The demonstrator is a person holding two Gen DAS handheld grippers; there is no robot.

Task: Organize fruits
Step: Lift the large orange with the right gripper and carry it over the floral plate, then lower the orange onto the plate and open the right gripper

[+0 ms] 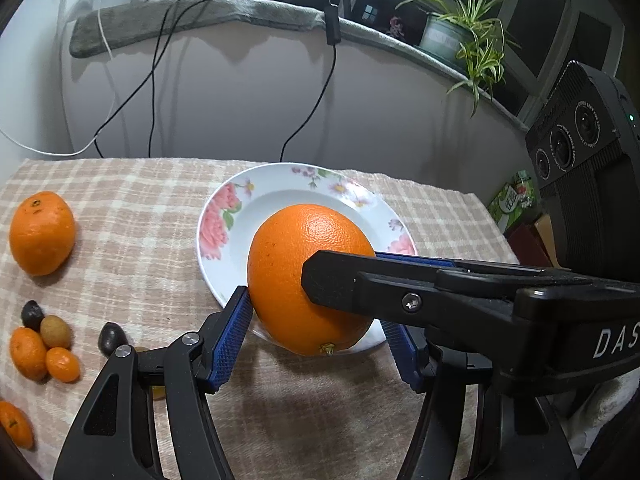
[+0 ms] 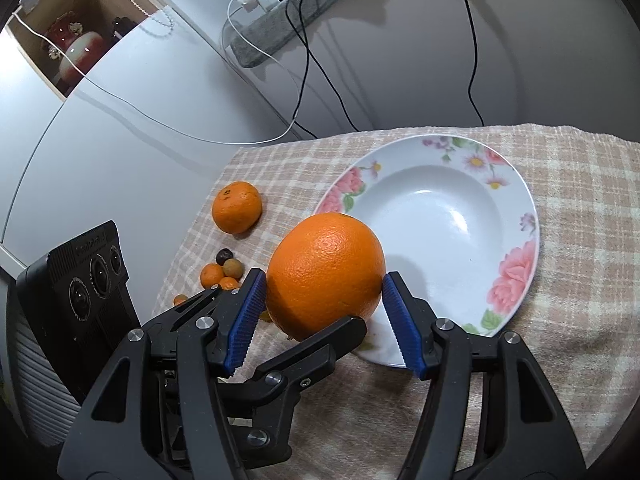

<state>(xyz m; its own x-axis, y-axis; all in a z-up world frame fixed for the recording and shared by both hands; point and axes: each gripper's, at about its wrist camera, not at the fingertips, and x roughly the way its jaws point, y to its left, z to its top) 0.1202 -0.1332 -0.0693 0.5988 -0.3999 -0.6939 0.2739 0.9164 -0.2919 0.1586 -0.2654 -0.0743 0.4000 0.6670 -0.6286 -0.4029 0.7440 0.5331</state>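
One large orange (image 1: 288,264) (image 2: 324,268) hangs over the near rim of a white flowered plate (image 1: 224,216) (image 2: 516,208), held by both grippers at once. My left gripper (image 1: 316,312) is shut on it, its blue pads (image 1: 232,336) pressing the lower sides. My right gripper (image 2: 325,280) is also shut on it, with its pads (image 2: 246,316) on either flank. In the left wrist view one black right finger (image 1: 340,280) crosses the fruit's front. In the right wrist view a left finger (image 2: 320,344) lies under the fruit. The plate's bowl holds nothing.
A mandarin (image 1: 42,234) (image 2: 236,208) lies on the checked cloth (image 1: 132,208) left of the plate. A cluster of small fruits (image 1: 44,344) (image 2: 222,270), orange, brown and dark, sits nearer. Black and white cables (image 1: 152,92) hang down the wall behind. A potted plant (image 1: 468,36) stands on the ledge.
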